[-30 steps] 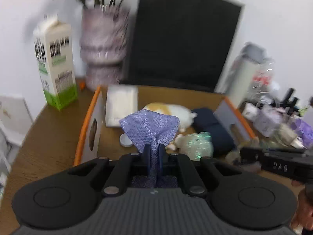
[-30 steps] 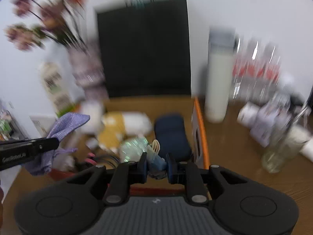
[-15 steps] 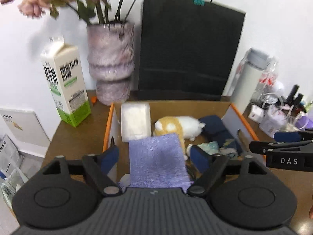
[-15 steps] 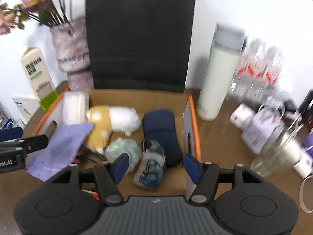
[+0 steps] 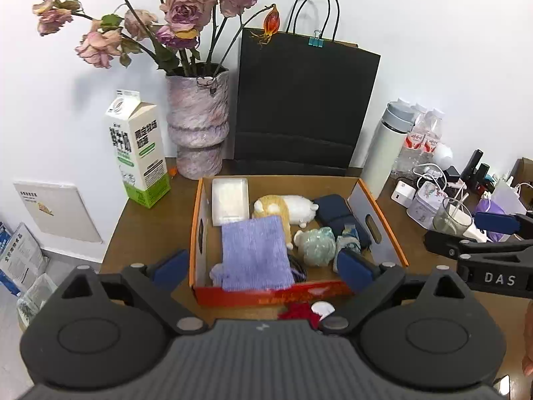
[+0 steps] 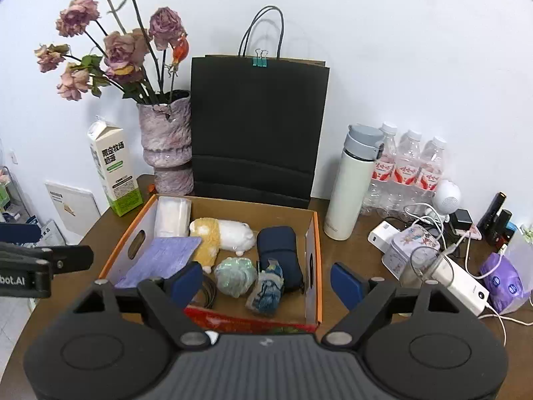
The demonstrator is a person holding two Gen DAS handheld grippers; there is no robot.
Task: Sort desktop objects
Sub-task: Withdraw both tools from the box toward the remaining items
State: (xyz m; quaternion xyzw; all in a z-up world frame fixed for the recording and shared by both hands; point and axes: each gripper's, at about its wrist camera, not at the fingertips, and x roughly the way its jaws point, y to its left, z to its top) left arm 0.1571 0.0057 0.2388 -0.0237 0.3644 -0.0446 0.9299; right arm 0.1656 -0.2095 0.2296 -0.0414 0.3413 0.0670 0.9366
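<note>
While both grippers hang above the near edge of the cardboard box, everything is placed here relative to that box. Left of it, on the brown desk, stands a milk carton, and behind the box's left rear corner a mottled pink vase holds dried roses. Directly behind the box a black paper bag leans upright against the wall.

The left gripper is spread wide and holds nothing. Inside the box, along its left side, a purple cloth lies flat, with a white packet behind it. Toward the middle lie a yellow-and-white plush toy and a pale green bundle; a blue patterned bundle and a navy pouch rest by the right wall.

The right gripper is likewise spread wide and empty. Right of the box stand a white thermos and water bottles.
</note>
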